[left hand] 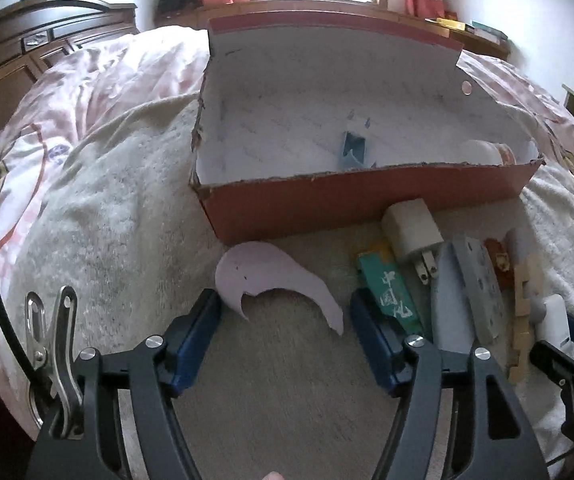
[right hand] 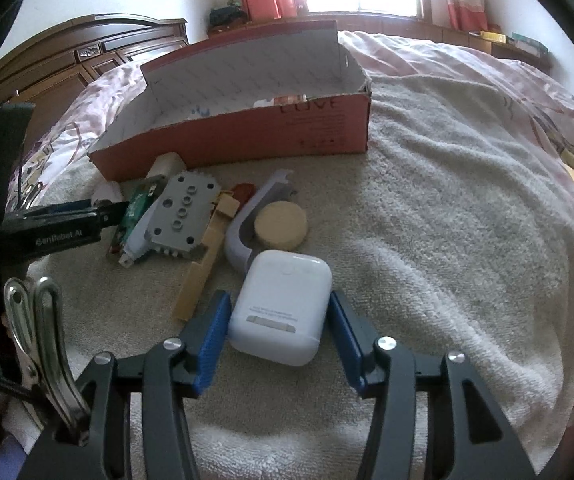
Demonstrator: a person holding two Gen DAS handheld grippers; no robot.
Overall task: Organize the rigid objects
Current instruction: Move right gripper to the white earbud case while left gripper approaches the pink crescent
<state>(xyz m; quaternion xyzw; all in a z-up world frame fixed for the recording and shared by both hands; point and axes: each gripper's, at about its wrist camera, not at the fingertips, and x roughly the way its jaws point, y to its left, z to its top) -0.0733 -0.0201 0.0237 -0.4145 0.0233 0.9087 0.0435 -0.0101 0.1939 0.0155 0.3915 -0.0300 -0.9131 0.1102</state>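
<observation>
A: Nearest in the right wrist view, the right gripper (right hand: 279,334) straddles a white earbud case (right hand: 281,306), glossy plastic with rounded corners, lying on the towel (right hand: 447,208). Whether its blue pads press the case I cannot tell; a thin gap seems to show on each side.

B: And the left gripper (left hand: 287,336)?

A: Spread wide, nothing between its jaws but towel. A curved sheet-like lilac piece (left hand: 271,276), shaped like a crescent with a hooked end, lies flat just ahead of it, in front of the box.

B: What about the box?

A: A red cardboard box (left hand: 351,204) with a torn rim and a white lined inside sits on the loopy cream terry towel spread over the bed. Inside it stand a small blue-and-white piece (left hand: 354,148) near the middle and a round white object with a reddish band (left hand: 491,152) at its right end; I cannot identify either.

B: And outside?

A: In front of the box's near wall lies a cluster: a white wall charger (left hand: 413,232) with metal prongs, a green lighter (left hand: 391,292) with white characters, a grey studded plate (right hand: 185,216), a pale wooden strip (right hand: 207,256), a curved grey handle (right hand: 247,216) and a tan disc (right hand: 281,226). The earbud case lies nearest the camera, farthest from the box.
</observation>
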